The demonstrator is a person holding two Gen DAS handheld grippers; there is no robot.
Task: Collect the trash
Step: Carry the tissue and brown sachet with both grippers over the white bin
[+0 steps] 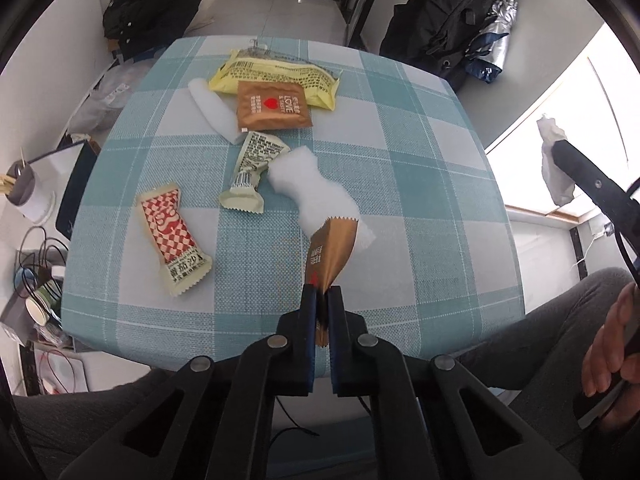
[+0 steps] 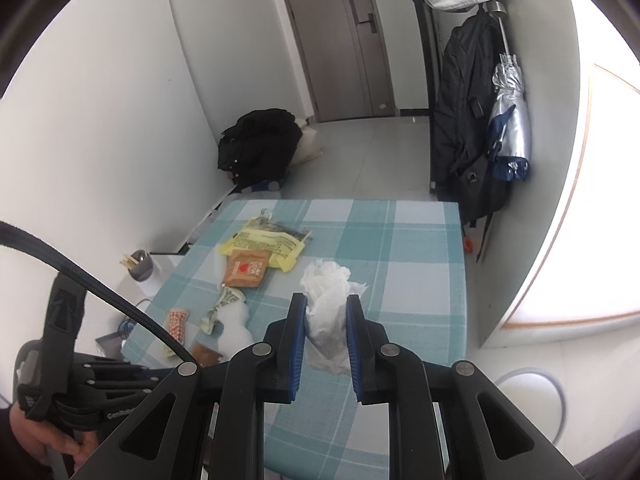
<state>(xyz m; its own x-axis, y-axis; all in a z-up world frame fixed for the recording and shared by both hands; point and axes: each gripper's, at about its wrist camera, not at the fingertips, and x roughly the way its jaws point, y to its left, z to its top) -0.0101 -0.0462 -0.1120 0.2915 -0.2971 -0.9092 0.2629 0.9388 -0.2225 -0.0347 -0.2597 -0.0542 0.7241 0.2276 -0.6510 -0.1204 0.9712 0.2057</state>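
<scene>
Left tongs (image 1: 324,292) clamped on a brown sachet (image 1: 330,250), lifted off the checked worktop (image 1: 420,160), its long axis running straight out from the tips over the near edge. Right tongs (image 2: 326,312) gripped a crumpled white tissue (image 2: 328,300), held above the worktop's near right part. Remaining litter lay toward the left and far edges: red-check wrapper (image 1: 174,236), green-white wrapper (image 1: 250,172), second brown sachet (image 1: 272,104), yellow packet (image 1: 276,76). Left tongs appeared nearer these. No bin identified with certainty.
</scene>
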